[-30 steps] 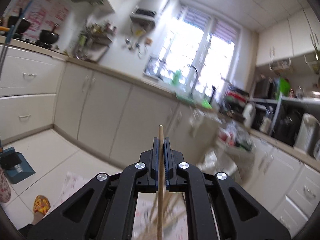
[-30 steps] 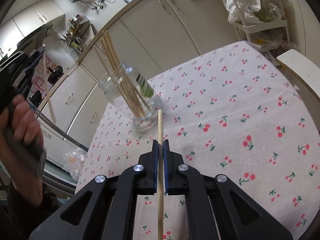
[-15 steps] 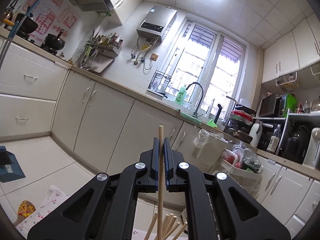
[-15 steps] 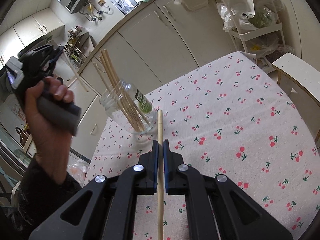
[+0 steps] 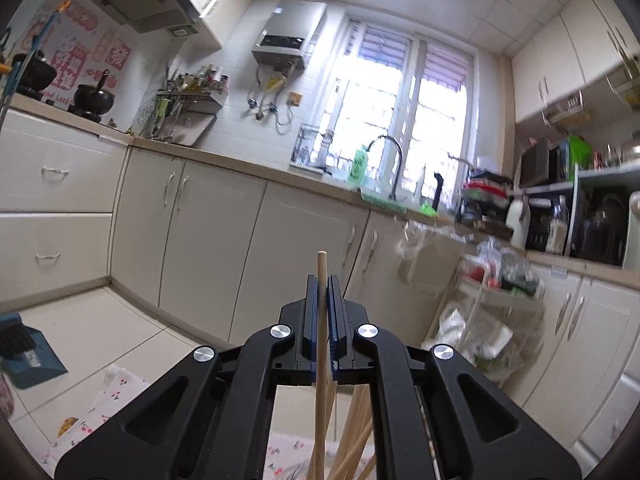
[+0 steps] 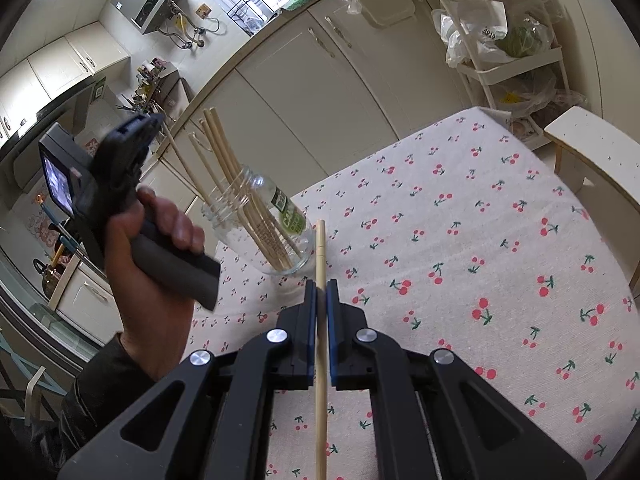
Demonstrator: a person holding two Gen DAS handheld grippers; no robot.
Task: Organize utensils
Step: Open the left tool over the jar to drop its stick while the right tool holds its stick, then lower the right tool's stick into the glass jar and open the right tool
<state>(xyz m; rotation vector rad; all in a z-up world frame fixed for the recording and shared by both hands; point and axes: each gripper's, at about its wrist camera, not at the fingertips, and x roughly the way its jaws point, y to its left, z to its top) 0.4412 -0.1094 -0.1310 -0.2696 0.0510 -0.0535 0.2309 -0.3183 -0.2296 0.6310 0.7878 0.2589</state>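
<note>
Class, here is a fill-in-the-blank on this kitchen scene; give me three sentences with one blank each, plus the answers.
1. Each hand-held gripper, left and right, is shut on one wooden ____.
2. The glass jar holding more chopsticks stands on a tablecloth printed with ____.
3. In the right wrist view, the person's hand grips the left gripper's ____.

Answers: chopstick; cherries; handle
</note>
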